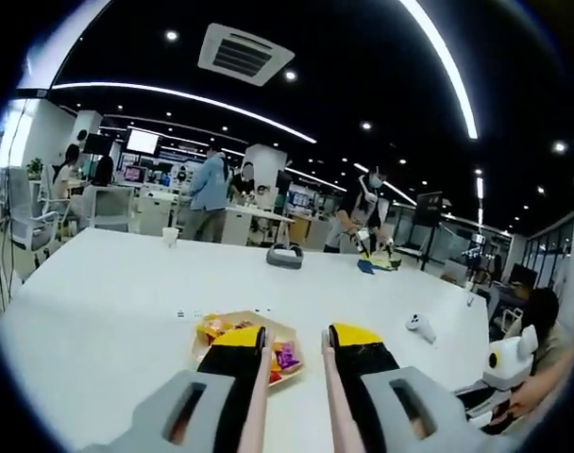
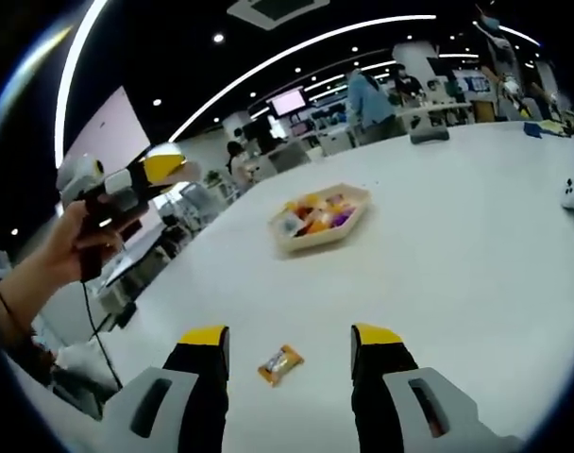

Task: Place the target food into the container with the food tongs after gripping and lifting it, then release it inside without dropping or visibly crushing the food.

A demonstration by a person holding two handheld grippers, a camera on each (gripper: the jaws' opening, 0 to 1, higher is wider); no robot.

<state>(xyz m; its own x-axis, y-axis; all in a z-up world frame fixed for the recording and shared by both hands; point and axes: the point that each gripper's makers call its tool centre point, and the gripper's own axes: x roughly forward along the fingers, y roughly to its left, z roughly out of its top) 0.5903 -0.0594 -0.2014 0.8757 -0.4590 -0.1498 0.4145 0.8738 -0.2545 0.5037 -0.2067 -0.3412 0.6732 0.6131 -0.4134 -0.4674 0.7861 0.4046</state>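
1. Straddling the target, the right gripper (image 2: 290, 354) has its yellow-tipped black jaws spread wide, holding nothing; a small orange-wrapped snack (image 2: 279, 363) lies on the white table (image 2: 476, 264) between them, long axis slanting across the gap.
2. Left gripper (image 1: 295, 351): jaws parted, nothing visibly held, hovering just near the shallow beige hexagonal tray of bright wrapped snacks (image 1: 221, 326).
3. From the right gripper view, that tray sits farther off, straight ahead. Judgement: right gripper is nearer the snack; close gently.

Snack (image 2: 280, 363) btwn jaws, tray (image 2: 320, 219) beyond
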